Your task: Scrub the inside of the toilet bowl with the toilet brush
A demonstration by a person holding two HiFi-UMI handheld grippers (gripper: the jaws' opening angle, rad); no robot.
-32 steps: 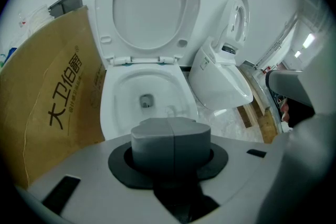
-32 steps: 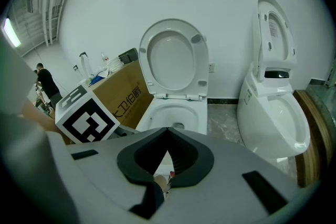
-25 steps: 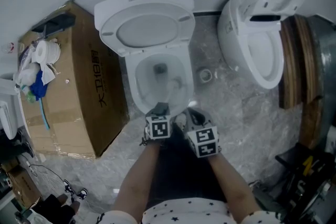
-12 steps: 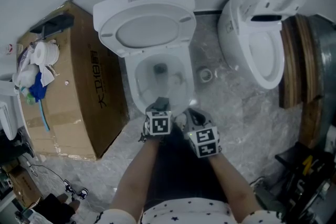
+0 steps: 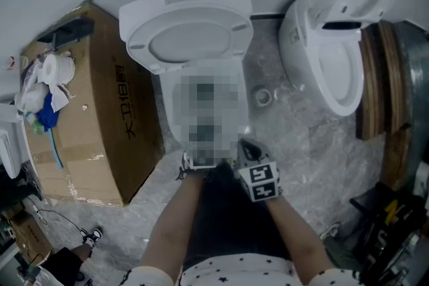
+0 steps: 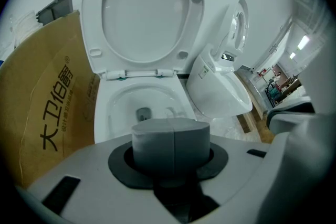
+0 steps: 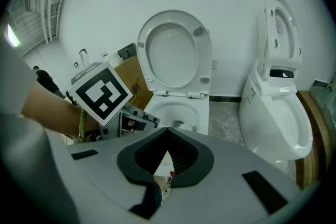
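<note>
Right tool (image 7: 167, 150) tight on toilet brush (image 7: 163, 166) near toilet bowl (image 6: 123, 105) (left tool (image 6: 170, 136) closed, empty)

White toilet bowl (image 6: 113, 113) open, seat and lid raised upright, dark drain at its bottom; pale toilet brush (image 6: 171, 111) head low inside, beside the drain.

Workshop-like room: a toilet (image 5: 191, 43) beside a second toilet (image 5: 315, 30) and cardboard box (image 5: 100, 124).
</note>
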